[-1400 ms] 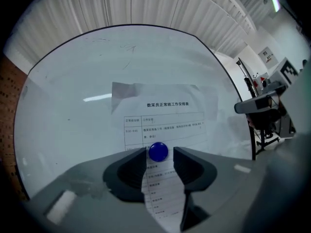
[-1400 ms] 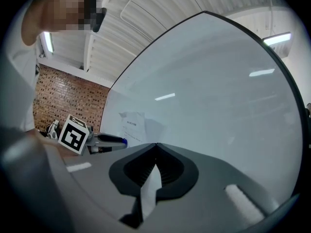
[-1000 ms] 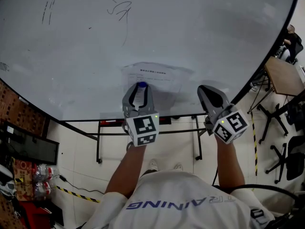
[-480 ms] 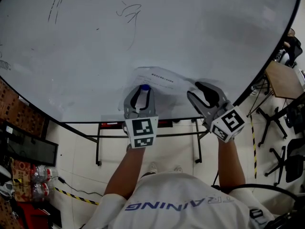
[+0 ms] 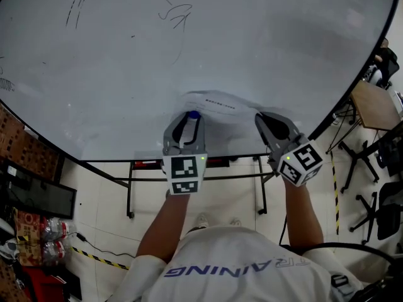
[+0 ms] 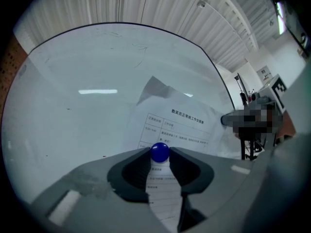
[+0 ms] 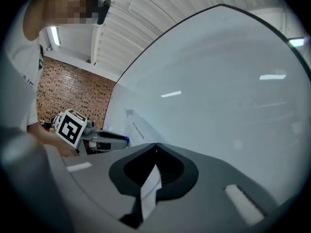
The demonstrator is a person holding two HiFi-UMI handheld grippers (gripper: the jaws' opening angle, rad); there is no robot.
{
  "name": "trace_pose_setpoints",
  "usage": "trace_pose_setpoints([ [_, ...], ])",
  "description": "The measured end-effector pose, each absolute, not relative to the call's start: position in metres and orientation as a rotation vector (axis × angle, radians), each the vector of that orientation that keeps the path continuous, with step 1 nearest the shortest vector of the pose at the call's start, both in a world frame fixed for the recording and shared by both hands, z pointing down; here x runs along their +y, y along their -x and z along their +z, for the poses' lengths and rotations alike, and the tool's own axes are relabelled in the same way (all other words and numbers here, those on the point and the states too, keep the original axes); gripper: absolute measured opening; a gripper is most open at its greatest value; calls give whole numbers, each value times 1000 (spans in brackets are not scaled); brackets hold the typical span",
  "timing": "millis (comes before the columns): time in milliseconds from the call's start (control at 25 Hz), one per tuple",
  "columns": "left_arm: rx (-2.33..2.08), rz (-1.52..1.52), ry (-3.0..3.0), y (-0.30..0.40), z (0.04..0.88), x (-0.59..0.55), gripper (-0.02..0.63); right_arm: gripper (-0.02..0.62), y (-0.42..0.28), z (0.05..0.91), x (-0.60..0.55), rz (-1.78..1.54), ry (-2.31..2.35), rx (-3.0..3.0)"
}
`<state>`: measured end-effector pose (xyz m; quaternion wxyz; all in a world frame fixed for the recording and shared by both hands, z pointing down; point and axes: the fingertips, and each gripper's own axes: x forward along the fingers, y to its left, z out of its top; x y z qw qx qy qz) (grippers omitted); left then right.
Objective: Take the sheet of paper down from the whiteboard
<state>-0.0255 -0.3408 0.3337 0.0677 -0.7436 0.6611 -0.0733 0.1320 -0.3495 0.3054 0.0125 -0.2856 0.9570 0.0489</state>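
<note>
The printed sheet of paper (image 5: 217, 109) hangs low on the whiteboard (image 5: 252, 36), and its right side bulges away from the board. A blue magnet (image 5: 193, 114) sits on its left part. My left gripper (image 5: 191, 116) is shut on that magnet (image 6: 159, 152), level against the board. My right gripper (image 5: 260, 117) is shut on the sheet's right edge. In the right gripper view a strip of paper (image 7: 149, 186) runs between the closed jaws, with the left gripper (image 7: 104, 136) beyond. The sheet's lower part is hidden behind the grippers.
Pen scribbles (image 5: 176, 14) mark the board's upper left. Below stand the board's black frame legs (image 5: 129, 190). A wooden desk (image 5: 373, 102) and black chairs (image 5: 371, 197) are at the right. A dark monitor (image 5: 38, 197) and bottles (image 5: 53, 238) are at the left.
My right gripper moved left to the sheet's right edge, showed open jaws, and now grips the edge. The paper's right side has lifted off the board. The left gripper stayed on the magnet.
</note>
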Motion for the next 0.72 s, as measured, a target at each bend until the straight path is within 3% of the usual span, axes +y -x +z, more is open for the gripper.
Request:
trace_pose_setpoints([
  [720, 2136, -29, 2425, 87, 377, -277, 129, 8, -210, 347, -343, -42, 1104, 2906],
])
